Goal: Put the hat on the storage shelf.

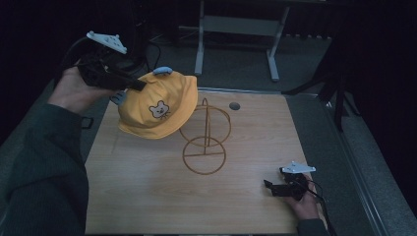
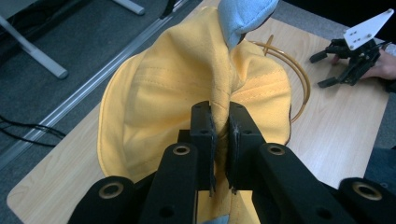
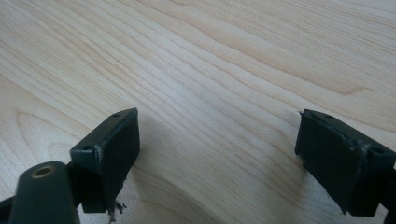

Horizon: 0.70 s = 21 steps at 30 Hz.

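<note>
A yellow child's hat (image 1: 157, 105) with a bear face and pale blue ears hangs in the air over the table's far left, held up by my left gripper (image 1: 140, 86). Seen from the left gripper view, the jaws are shut on a fold of the yellow hat (image 2: 187, 93), and my left gripper (image 2: 220, 126) pinches the fabric just below a blue ear. A gold wire stand (image 1: 205, 142) rises at the table's middle, right beside the hat. My right gripper (image 1: 270, 187) rests low near the front right, open, with bare wood between its jaws (image 3: 217, 149).
The wooden table (image 1: 147, 196) has a round cable hole (image 1: 234, 105) near its far edge. A grey desk frame (image 1: 236, 29) stands on the floor beyond. The wire stand's ring (image 2: 299, 79) shows behind the hat in the left gripper view.
</note>
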Tool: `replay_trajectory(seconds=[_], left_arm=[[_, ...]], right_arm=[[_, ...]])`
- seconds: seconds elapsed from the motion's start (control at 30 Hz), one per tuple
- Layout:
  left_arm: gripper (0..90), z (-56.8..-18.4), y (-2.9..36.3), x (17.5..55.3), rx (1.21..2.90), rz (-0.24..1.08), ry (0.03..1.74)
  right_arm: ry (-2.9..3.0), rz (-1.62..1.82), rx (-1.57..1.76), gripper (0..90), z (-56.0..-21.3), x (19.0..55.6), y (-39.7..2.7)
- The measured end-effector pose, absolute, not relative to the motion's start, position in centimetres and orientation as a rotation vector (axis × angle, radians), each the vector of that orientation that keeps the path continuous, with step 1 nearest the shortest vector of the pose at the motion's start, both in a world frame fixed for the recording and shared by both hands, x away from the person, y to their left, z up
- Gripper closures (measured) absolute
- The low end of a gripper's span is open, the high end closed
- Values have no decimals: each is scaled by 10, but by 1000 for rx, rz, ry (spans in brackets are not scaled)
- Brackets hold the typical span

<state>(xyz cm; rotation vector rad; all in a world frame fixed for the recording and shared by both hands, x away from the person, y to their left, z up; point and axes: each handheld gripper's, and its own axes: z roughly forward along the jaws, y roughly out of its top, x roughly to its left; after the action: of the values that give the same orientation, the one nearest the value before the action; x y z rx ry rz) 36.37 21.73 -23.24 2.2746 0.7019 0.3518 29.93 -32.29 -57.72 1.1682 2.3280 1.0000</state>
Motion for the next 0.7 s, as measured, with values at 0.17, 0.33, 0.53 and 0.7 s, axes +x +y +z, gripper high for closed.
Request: replay_trajectory(seconds=[0.17, 0.33, 0.53, 0.7], left_arm=[[828, -232, 214, 365, 2271, 339, 691], [827, -232, 212, 366, 2267, 329, 683], [827, -233, 207, 369, 2270, 316, 669], [827, -233, 201, 371, 2273, 309, 656]], right_arm=[[2328, 1000, 1168, 137, -577, 299, -323], [2328, 1001, 1168, 137, -577, 299, -323], [2328, 1001, 1168, 137, -577, 299, -323], [2328, 1000, 1168, 137, -577, 299, -323]])
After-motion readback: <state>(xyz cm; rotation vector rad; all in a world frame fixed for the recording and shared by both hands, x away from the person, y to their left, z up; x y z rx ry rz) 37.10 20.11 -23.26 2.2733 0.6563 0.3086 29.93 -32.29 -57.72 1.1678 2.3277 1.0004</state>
